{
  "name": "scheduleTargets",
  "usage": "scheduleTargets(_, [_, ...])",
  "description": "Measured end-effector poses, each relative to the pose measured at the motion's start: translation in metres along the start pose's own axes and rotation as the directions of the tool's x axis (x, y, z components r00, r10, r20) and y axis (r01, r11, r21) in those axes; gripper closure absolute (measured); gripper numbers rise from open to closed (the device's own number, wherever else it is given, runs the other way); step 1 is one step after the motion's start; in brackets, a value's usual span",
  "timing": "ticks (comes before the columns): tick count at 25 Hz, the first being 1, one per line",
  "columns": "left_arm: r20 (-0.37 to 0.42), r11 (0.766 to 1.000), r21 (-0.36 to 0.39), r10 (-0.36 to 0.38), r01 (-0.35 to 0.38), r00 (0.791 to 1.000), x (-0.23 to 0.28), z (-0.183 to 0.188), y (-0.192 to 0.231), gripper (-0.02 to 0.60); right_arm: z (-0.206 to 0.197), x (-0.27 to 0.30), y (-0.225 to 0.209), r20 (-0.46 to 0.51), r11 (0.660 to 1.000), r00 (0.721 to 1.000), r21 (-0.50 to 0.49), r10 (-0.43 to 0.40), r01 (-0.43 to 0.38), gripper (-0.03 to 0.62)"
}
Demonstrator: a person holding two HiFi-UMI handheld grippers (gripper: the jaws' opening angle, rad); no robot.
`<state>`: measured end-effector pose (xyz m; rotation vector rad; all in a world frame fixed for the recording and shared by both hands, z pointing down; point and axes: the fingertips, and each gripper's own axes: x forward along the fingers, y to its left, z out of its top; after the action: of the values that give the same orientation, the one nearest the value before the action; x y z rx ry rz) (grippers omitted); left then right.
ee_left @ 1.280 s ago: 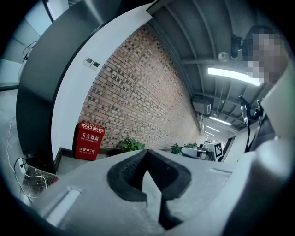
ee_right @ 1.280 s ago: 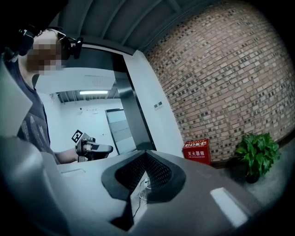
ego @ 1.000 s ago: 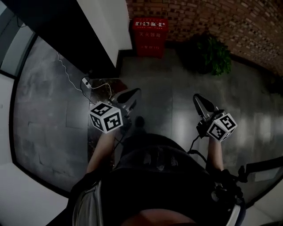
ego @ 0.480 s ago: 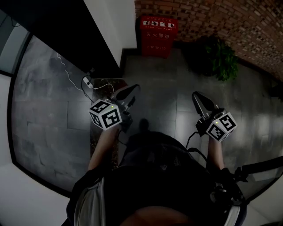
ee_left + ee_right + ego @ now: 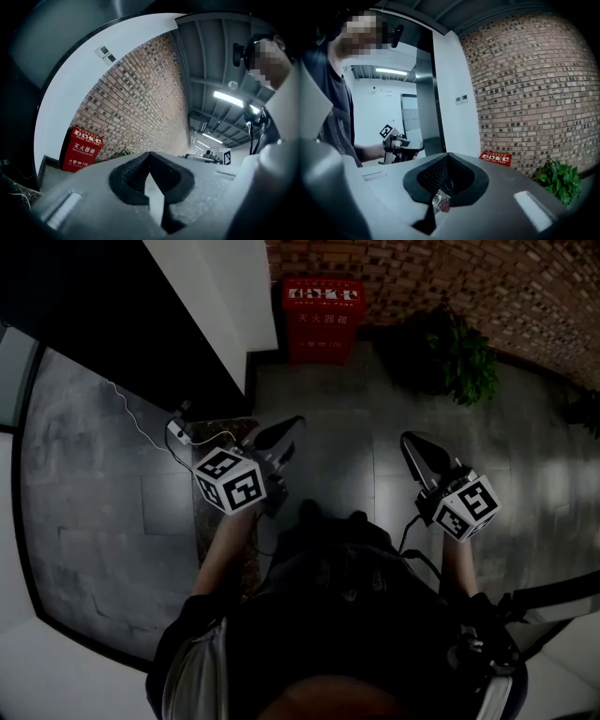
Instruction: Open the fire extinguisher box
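Note:
The red fire extinguisher box (image 5: 322, 320) stands closed on the floor against the brick wall, far ahead of both grippers. It also shows small in the left gripper view, the box (image 5: 83, 150) at lower left, and in the right gripper view, the box (image 5: 495, 158) past the jaws. My left gripper (image 5: 286, 430) is held at waist height, pointing forward, jaws shut with nothing in them. My right gripper (image 5: 417, 448) is level with it, about a body's width to the right, also shut. A small shiny scrap (image 5: 440, 202) sits low in the seam between its pads.
A green potted plant (image 5: 459, 357) stands right of the box by the brick wall (image 5: 487, 287). A white pillar (image 5: 225, 306) and dark panel rise at the left. A power strip with cable (image 5: 178, 432) lies on the grey tiled floor near the left gripper.
The head view swayed slightly sideways and back. Both grippers kept nearly the same pose, jaws shut, and the box stayed closed.

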<state>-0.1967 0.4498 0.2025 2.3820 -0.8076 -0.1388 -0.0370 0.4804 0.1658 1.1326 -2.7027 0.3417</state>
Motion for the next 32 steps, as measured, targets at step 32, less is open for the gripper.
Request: scheduleTargets(32, [-0.032,0.975,0.045,0.218,-0.216,0.976,0.169,0.049,0.031,0.580,0.009,0.071,-0.207,0.075,0.974,0.978,0.097,0.196,-0.202,0.592])
